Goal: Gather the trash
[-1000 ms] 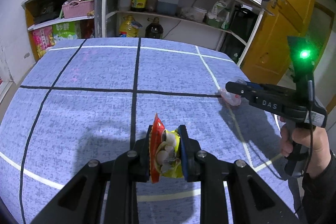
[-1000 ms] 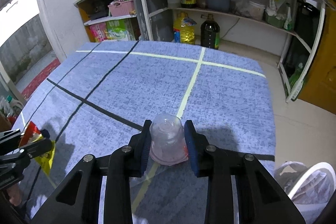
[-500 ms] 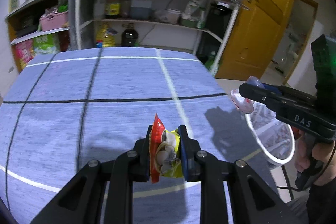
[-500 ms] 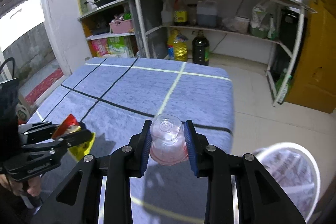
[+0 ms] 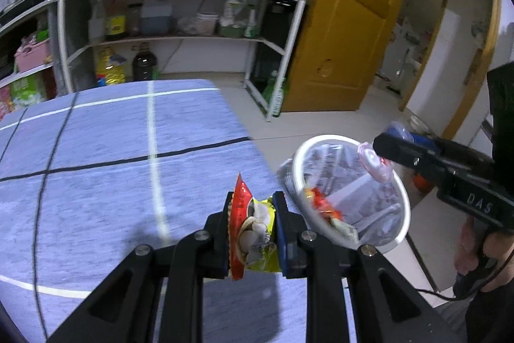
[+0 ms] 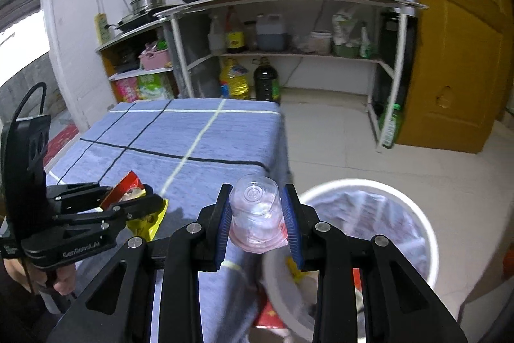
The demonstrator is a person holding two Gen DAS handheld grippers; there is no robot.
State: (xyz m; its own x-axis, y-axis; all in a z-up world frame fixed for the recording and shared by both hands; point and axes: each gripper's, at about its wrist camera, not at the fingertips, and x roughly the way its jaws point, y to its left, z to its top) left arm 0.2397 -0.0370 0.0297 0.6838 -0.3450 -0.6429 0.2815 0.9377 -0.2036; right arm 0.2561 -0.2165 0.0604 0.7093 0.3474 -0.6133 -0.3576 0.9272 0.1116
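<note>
While the left gripper (image 5: 252, 233) is pinching a crumpled red-and-yellow snack wrapper (image 5: 253, 233) between its narrowly set jaws above the blue cloth-covered table (image 5: 96, 182), the right gripper (image 6: 257, 221) is clamping a clear upturned plastic cup (image 6: 255, 214). The left wrist view is showing the cup's pink-tinged rim (image 5: 374, 161) hanging over the white-rimmed, plastic-lined trash bin (image 5: 403, 204), with red and yellow scraps (image 5: 324, 208) lying inside. The right wrist view is showing the bin (image 6: 430, 249) standing on the floor just beside the table edge, and a hand (image 6: 66, 280) gripping the left tool's handle, the wrapper (image 6: 131, 188) sitting over the cloth near that edge.
</note>
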